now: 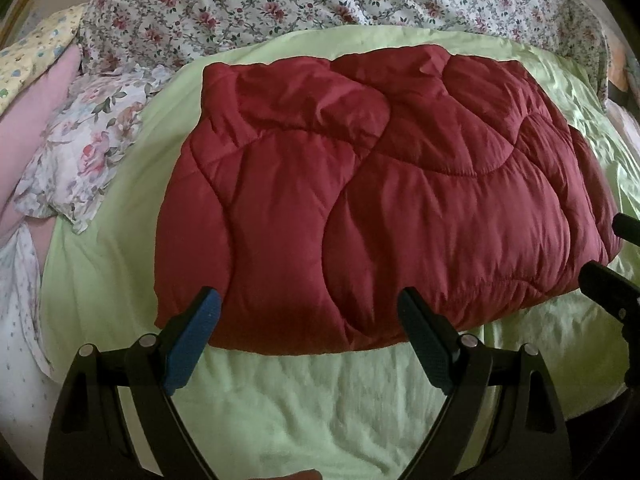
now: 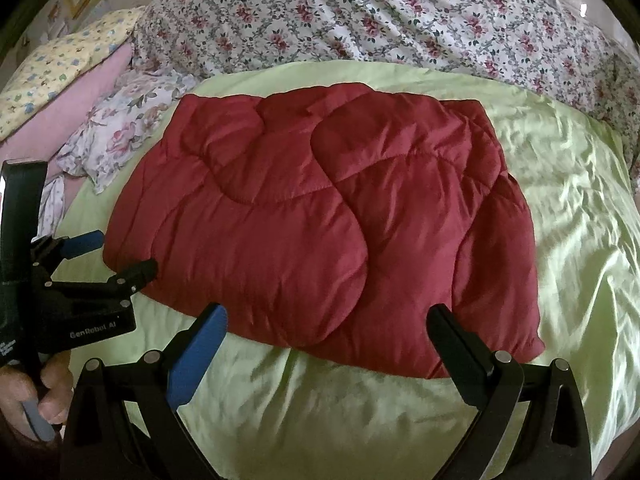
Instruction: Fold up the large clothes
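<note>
Dark red quilt (image 1: pixel 384 196), pale-green sheet (image 1: pixel 304 400)

A puffy quilt (image 1: pixel 380 196) lay folded on the bed sheet (image 1: pixel 320 400), in the middle of the bed. Behind it was a big flowered blanket (image 1: pixel 280 4). To its left sat a small flowered pillow (image 1: pixel 88 140), with more pillows (image 1: pixel 36 64) behind that one. The left gripper (image 1: pixel 308 320) and the right gripper (image 2: pixel 326 340) were side by side at the quilt's near edge, each with its jaws wide apart.
</note>
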Motion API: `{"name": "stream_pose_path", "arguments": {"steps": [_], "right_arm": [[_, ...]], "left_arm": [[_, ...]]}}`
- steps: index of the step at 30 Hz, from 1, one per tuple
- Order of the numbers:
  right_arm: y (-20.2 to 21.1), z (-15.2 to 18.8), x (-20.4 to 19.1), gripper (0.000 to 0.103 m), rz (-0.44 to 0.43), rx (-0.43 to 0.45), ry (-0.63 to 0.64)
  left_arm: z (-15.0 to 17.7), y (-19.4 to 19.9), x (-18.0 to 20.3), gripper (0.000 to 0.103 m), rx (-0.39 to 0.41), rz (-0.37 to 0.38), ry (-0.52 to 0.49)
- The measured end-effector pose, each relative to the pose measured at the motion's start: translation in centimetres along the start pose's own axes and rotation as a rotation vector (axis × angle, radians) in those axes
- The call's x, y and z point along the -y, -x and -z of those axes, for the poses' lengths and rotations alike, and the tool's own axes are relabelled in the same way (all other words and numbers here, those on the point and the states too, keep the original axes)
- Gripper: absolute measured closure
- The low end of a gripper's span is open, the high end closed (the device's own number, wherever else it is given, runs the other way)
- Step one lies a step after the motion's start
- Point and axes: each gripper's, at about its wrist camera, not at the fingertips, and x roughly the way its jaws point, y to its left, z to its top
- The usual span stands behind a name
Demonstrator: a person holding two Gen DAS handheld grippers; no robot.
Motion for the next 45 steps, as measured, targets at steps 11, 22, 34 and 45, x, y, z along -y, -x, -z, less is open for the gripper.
{"name": "stream_pose_path", "arguments": {"steps": [11,22,34,45], "right_arm": [[-0.7,-0.9,-0.1,0.002,-0.002,-0.011,-0.002],[-1.2,-2.0,0.3,0.002,-0.004,-0.008,-0.003],[-1.7,-2.7,0.5,0.002,-0.008,-0.015,-0.003],[-2.0,-2.8,0.6,0.002,-0.007,-0.019,-0.013]], "left_arm": [[-0.8,-0.4,0.1,0.012,0.0,0.001,0.0],[-1.8,-0.9,-0.3,0.012,0.003,-0.004,0.005],[-2.3,-1.1,-0.6,0.012,0.006,-0.005,0.01],[-2.7,-1.3,-0.7,0.012,0.005,-0.003,0.012]]}}
